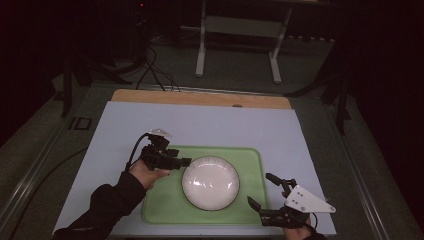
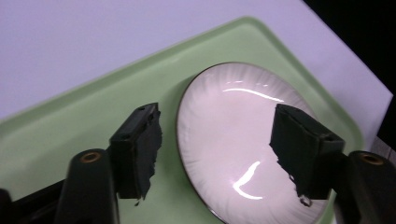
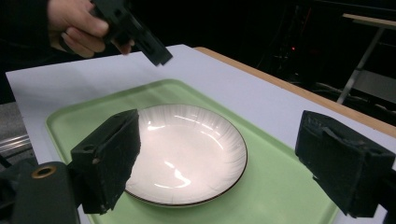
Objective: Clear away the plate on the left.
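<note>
Two tongs hover with jaws spread wide, holding nothing: left tongs (image 1: 185,162) at the left rim of one round white ribbed plate (image 1: 210,182), right tongs (image 1: 263,191) near its right. That plate sits on one pale green tray (image 1: 252,155) upon the white surface (image 1: 210,122).

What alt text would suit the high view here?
A round white ribbed plate sits on a pale green tray on a white tabletop. The open left tool hovers at the plate's left edge; the open right tool waits at its lower right.
</note>
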Motion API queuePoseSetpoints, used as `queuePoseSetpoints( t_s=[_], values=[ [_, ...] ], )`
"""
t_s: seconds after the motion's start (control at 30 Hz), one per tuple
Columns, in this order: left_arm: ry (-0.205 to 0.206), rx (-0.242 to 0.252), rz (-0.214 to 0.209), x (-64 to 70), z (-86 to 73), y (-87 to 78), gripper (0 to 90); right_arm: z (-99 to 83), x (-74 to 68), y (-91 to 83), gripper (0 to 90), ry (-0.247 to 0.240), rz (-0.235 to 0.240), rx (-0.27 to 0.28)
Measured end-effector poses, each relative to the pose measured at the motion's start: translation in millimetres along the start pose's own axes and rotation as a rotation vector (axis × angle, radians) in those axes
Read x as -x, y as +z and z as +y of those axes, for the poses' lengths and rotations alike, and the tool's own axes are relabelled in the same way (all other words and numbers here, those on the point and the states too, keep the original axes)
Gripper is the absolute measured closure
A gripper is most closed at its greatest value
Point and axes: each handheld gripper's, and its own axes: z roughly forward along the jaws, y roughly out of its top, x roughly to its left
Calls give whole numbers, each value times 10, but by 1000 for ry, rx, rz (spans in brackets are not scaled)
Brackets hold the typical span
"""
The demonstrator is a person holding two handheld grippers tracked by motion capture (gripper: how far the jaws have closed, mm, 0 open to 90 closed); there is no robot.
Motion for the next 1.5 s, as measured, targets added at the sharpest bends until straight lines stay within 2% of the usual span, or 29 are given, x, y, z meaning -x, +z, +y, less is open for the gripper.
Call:
queuePoseSetpoints(
  t_s=[0.03, 0.13, 0.2, 0.27, 0.4, 0.5, 0.63, 0.83, 1.13, 1.5],
  values=[
    [6, 12, -11, 23, 1, -31, 271, 0, -3, 2, 139, 0, 1, -2],
    [44, 42, -24, 77, -3, -131, 218, 1, -7, 8, 139, -2, 2, -3],
    [62, 57, -51, 93, -4, -188, 169, 2, -11, 11, 139, -3, 0, -4],
    [83, 90, -53, 106, -16, -237, 134, 0, -13, 12, 139, -5, 1, -6],
    [134, 100, -45, 119, -46, -292, 7, 0, -12, 14, 139, -4, 0, -5],
    [169, 123, -34, 120, -86, -325, 0, -1, -12, 19, 139, -6, 0, -6],
    [184, 144, -52, 116, -143, -372, 0, -1, -18, 25, 139, -7, 1, -8],
    [209, 157, -34, 113, -242, -454, 0, -1, -22, 30, 139, -8, 0, -9],
    [185, 168, 7, 3, -435, -588, 0, -2, -30, 42, 139, -12, 2, -14],
    [207, 169, 27, -30, -604, -650, 0, -7, -43, 65, 139, -15, 9, -26]
  ],
)
